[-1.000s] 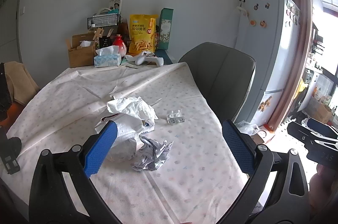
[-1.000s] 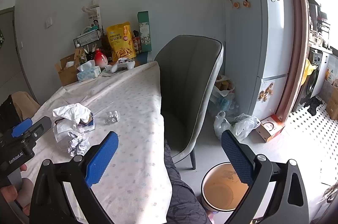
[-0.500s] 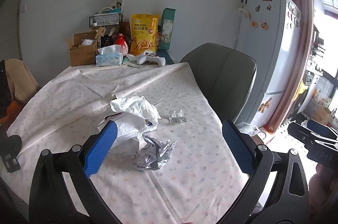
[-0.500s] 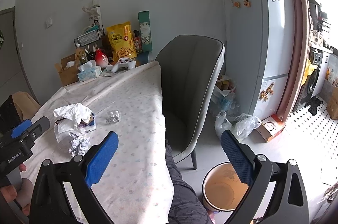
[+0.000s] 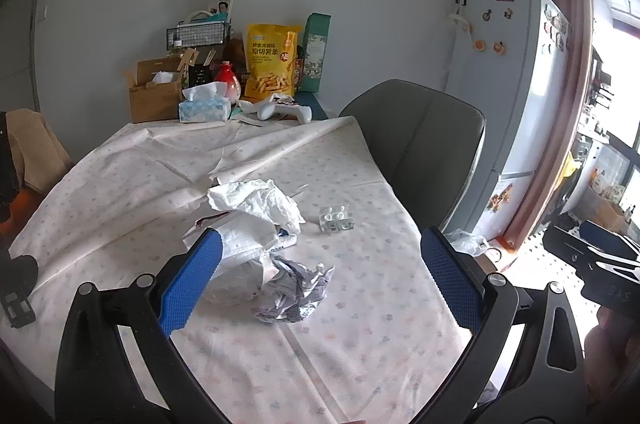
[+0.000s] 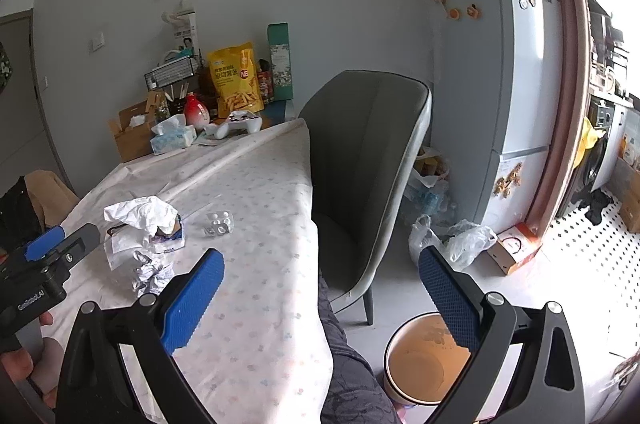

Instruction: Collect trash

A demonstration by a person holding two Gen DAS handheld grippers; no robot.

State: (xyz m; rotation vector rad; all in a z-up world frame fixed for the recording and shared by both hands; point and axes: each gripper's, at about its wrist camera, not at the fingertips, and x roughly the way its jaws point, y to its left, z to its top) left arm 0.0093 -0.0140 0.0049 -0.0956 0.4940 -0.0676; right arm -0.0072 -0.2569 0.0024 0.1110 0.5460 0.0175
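Trash heaped in one cluster near the middle of the table (image 5: 360, 344), on the dotted tablecloth: crumpled white tissue (image 5: 260, 202) on top, a flattened white paper wrapper (image 5: 244, 244) under it, a scrunched printed paper ball (image 5: 294, 284) touching the heap's near edge. Slightly apart, toward the chair side, an empty blister pack (image 5: 337, 219) lying alone. Probably gathered loosely like this so that each piece can be pinched off separately

Left hand-held gripper (image 5: 320, 278) held low over the table's near end, fingers spread wide with nothing between them, aimed so that the paper ball sits just ahead in the gap. Looks like a lineup for a first pick, not yet in contact

Right hand-held gripper (image 6: 320, 298) also spread wide and empty, hanging off the table's side edge, above a lap and the floor. Below it a round waste bin (image 6: 416, 368) with an orange-brown inside, standing on the floor beside the grey chair (image 6: 368, 160). Placed within reach, presumably as the drop point for whatever comes off the table

Clutter at the far end against the wall left out of the task by the look of it: tissue box (image 5: 205, 106), yellow snack bag (image 5: 270, 60), game controller (image 5: 286, 110), cardboard box (image 5: 154, 94). Fridge (image 6: 492, 56) beyond the chair

Nothing collected so far, judging by the intact heap and both empty tools
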